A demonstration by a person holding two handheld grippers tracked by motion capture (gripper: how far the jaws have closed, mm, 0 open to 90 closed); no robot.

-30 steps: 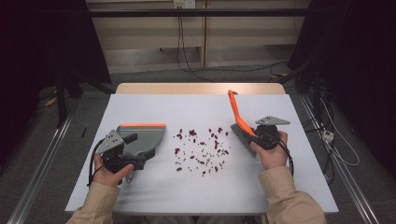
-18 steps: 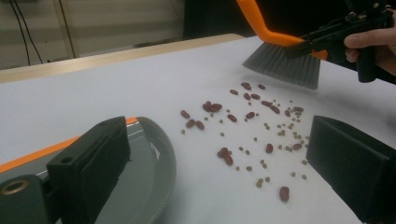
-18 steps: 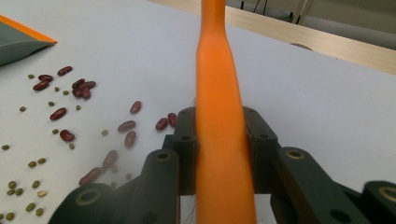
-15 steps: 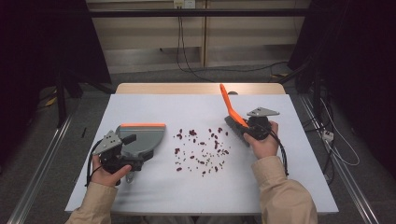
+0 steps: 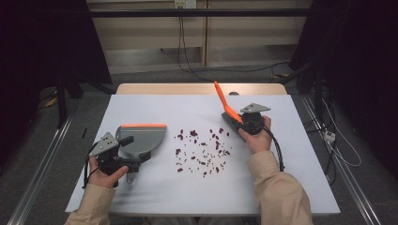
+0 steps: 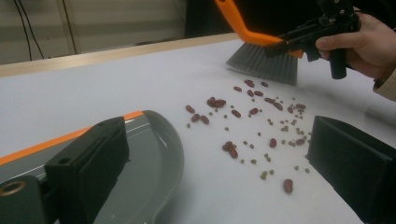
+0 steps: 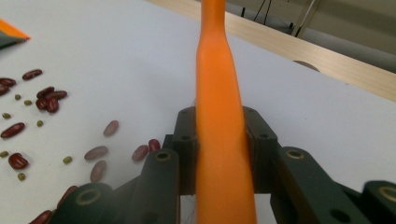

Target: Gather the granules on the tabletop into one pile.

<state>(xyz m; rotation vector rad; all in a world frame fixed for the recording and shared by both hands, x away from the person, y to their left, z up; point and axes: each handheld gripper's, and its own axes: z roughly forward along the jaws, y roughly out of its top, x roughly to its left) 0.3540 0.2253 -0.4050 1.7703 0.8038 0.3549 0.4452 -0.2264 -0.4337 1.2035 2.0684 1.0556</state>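
Brush [image 7: 219, 140] handle pinched in right claw [image 7: 219, 149], bristles visible from left gripper view

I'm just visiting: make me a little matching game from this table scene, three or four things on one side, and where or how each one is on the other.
Things:
1. brush
2. dustpan
3. red beans
4. right claw

Places or states:
A. scattered loose on the white table
B. shut on the orange handle
C. bristles down beside the beans
D. lying flat by the left claw

Pairs: 1-C, 2-D, 3-A, 4-B
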